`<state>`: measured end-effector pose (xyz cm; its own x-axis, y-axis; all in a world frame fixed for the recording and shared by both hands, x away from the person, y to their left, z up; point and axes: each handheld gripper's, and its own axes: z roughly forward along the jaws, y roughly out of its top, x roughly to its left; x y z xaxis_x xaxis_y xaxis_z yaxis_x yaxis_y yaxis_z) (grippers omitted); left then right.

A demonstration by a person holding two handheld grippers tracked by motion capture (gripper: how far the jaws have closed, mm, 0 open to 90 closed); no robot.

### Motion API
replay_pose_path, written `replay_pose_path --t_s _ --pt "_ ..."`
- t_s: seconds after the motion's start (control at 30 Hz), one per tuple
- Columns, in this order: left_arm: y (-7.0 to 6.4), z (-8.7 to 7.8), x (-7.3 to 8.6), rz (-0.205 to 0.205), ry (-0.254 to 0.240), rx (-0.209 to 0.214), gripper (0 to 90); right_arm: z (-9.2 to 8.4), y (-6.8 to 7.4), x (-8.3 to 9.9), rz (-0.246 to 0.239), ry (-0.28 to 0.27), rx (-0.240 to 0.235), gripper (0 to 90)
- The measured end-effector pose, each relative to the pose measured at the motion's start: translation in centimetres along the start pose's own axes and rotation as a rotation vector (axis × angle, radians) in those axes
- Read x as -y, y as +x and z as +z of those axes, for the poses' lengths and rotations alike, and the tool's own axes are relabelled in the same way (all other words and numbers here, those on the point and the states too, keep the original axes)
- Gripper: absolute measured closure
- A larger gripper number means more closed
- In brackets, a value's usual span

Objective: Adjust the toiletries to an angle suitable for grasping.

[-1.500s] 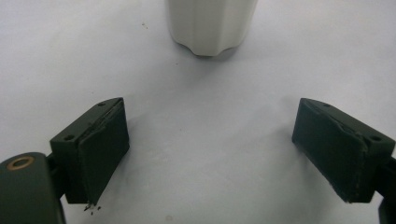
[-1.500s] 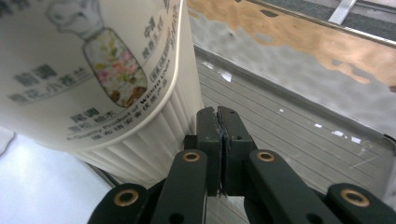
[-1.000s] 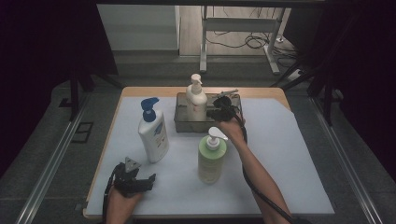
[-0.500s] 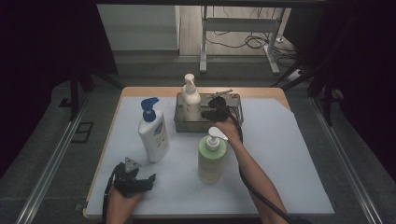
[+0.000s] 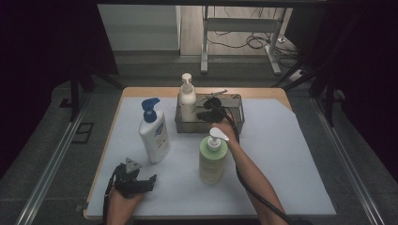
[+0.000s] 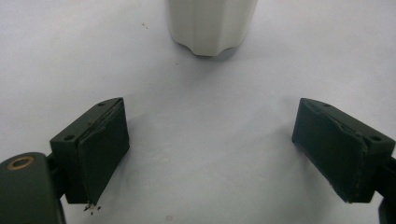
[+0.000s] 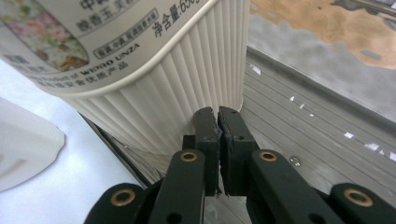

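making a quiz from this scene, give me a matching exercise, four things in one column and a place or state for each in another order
Things:
1. cream bottle
2. blue-pump bottle
3. green bottle
4. left gripper

Places or states:
A. on the white mat, nearest the right forearm
B. jaws wide open, nothing between them
C. in the metal tray
D. on the mat, left of the tray

Pairs: 1-C, 2-D, 3-A, 4-B
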<state>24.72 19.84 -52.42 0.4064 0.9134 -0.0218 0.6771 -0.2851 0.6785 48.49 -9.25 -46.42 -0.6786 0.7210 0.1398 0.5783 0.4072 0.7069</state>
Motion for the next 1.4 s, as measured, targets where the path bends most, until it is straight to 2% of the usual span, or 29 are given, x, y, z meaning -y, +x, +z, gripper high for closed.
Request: replay_pose_path --t_s 0.33,0.47,0.63,0.77,0.83,0.93,1.23,1.4 --pt "0.0 0.0 0.0 0.000 0.001 0.000 10.6 0.7 0.8 -0.5 -0.020 0.004 -0.014 86.2" --pt "0.0 0.0 0.0 -0.001 0.000 0.000 10.6 0.9 0.8 -0.8 -0.023 0.007 0.012 85.2" --pt "0.0 0.0 0.0 -0.001 0.000 0.000 10.5 1.5 0.5 -1.2 -0.002 0.012 0.033 85.9" --pt "0.0 0.0 0.0 -0.001 0.000 0.001 10.6 2.1 0.6 -1.1 0.012 0.020 -0.002 87.9" --pt "0.0 0.0 0.0 -0.001 0.000 0.000 10.6 2.3 0.9 -1.1 -0.008 0.028 0.015 88.7" --pt "0.0 0.0 0.0 -0.001 0.000 0.001 10.5 2.2 0.7 -1.1 0.009 0.018 0.004 89.1" --pt "0.0 0.0 0.0 -0.001 0.001 0.001 10.5 1.9 0.9 -1.3 0.014 0.009 -0.002 89.4" --pt "0.0 0.0 0.0 -0.001 0.000 0.001 10.5 1.6 0.9 -1.2 0.004 0.008 0.003 85.9"
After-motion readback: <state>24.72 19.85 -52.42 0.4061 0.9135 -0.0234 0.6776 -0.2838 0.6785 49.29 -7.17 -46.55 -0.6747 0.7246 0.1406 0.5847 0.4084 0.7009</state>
